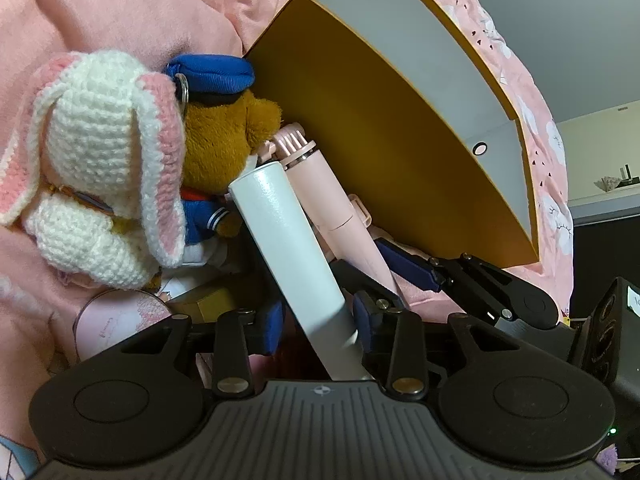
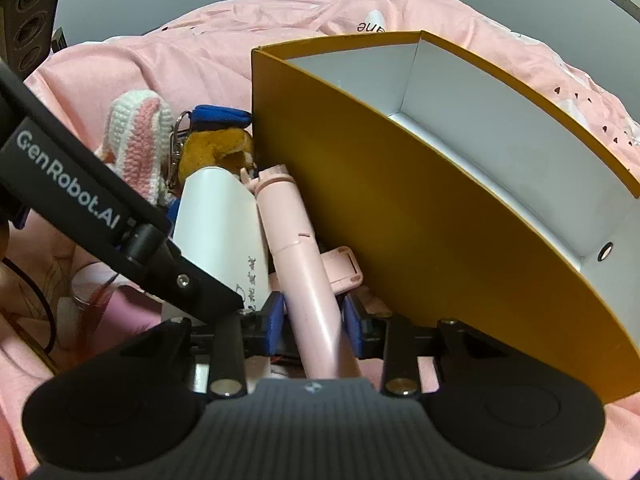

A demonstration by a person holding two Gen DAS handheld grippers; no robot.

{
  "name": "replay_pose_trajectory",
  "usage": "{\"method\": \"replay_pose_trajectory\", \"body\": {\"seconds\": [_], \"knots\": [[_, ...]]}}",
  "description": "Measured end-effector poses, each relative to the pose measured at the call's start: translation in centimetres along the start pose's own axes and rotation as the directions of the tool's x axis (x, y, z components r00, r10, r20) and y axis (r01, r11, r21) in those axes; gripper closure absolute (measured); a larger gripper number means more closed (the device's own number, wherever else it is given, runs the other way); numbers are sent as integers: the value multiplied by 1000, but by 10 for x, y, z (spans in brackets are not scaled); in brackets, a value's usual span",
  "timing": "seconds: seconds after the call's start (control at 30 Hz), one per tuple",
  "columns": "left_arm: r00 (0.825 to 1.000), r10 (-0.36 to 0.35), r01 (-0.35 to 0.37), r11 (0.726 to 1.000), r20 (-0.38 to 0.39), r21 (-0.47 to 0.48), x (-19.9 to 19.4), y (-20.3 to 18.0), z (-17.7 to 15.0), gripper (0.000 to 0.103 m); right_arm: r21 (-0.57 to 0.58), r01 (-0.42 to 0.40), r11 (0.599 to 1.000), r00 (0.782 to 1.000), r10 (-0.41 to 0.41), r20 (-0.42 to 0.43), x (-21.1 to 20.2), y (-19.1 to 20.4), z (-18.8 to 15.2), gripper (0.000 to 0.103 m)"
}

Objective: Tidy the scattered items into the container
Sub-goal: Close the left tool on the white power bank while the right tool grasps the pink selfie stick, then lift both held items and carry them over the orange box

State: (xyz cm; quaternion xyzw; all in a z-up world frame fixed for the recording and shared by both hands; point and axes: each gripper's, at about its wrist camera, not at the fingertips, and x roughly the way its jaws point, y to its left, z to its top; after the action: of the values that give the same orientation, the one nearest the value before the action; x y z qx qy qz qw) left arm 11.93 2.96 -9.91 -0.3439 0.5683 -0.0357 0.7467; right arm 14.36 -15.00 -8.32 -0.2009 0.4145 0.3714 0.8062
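Note:
My left gripper (image 1: pixel 318 322) is shut on a white tube (image 1: pixel 288 240), which also shows in the right wrist view (image 2: pixel 220 232). My right gripper (image 2: pixel 314 326) is shut on a pink stick-like device (image 2: pixel 304 256), which lies beside the white tube in the left wrist view (image 1: pixel 332 208). Both lie just left of the mustard-yellow box (image 2: pixel 380 220) with a white inside (image 2: pixel 500 160); the box also shows in the left wrist view (image 1: pixel 380 140). A crocheted white-and-pink bunny (image 1: pixel 100 168) and a brown plush in a blue sailor cap (image 1: pixel 216 136) lie left of the box.
Everything rests on a rumpled pink blanket (image 1: pixel 100 12). A round pink compact (image 1: pixel 120 320) lies below the bunny. The left gripper's black arm (image 2: pixel 100 216) crosses the right wrist view. A black speaker (image 2: pixel 28 28) stands at the far left.

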Motion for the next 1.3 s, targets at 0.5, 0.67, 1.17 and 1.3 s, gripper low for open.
{"method": "replay_pose_trajectory", "body": {"seconds": [0.5, 0.67, 1.17, 1.3], "knots": [[998, -39, 35, 996, 47, 88, -25, -13, -9, 70, 136, 45, 990, 999, -40, -34, -45, 5, -16, 74], [998, -50, 47, 996, 26, 81, -20, -2, -7, 69, 115, 49, 992, 997, -42, -67, -37, 10, -14, 73], [999, -33, 35, 998, -40, 49, 10, 7, 5, 64, 24, 10, 1000, 997, -8, -82, -2, 15, 4, 68], [999, -38, 39, 998, -33, 43, 8, 8, 3, 65, 31, 12, 999, 997, -10, -70, 1, 14, 1, 70]]}}
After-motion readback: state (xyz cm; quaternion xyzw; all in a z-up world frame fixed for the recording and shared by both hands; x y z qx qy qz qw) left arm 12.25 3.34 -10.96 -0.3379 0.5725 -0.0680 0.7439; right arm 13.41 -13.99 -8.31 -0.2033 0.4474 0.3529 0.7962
